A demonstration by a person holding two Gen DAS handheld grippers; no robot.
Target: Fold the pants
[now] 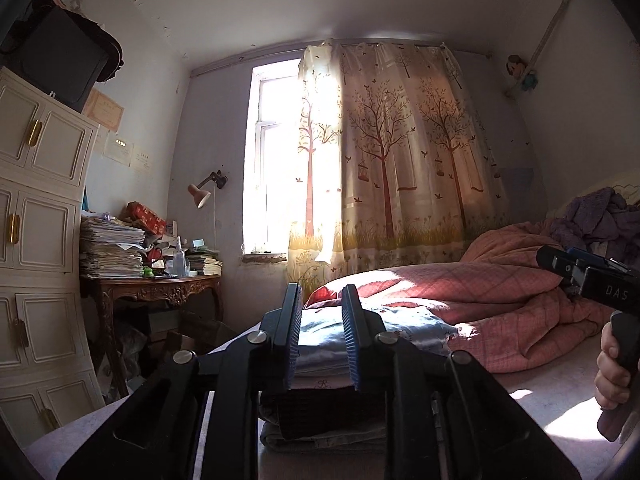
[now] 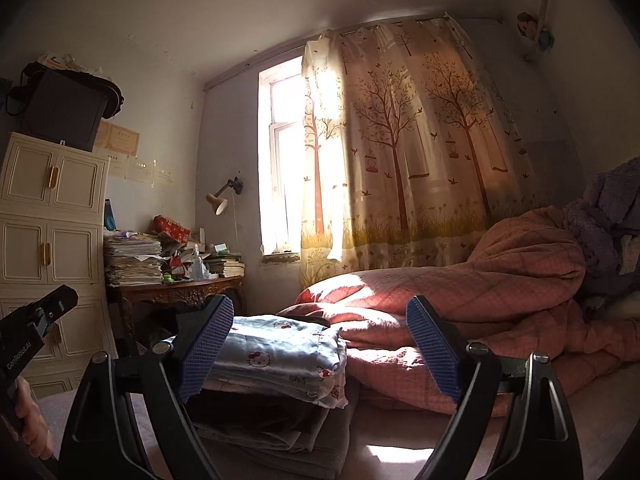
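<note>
One stack of folded clothes (image 2: 276, 376), two claws (left claw (image 1: 322, 332), right claw (image 2: 320, 348)), one quilt (image 2: 480, 292), one lamp (image 2: 218, 202) and one curtain (image 2: 404, 152) are counted.

Pants (image 2: 280, 354) folded, pale blue with cartoon-cat print, lying flat on top of a stack of folded clothes (image 2: 276, 436) on the bed.

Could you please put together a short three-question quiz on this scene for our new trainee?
1. True or false: the right gripper is open.
2. What lies on top of the stack of folded clothes? A) Hello Kitty print garment B) purple fleece C) books
3. Which gripper has its fingers closer together?

Key:
1. True; it holds nothing.
2. A, the Hello Kitty print garment.
3. The left gripper, its fingers a narrow gap apart.
</note>
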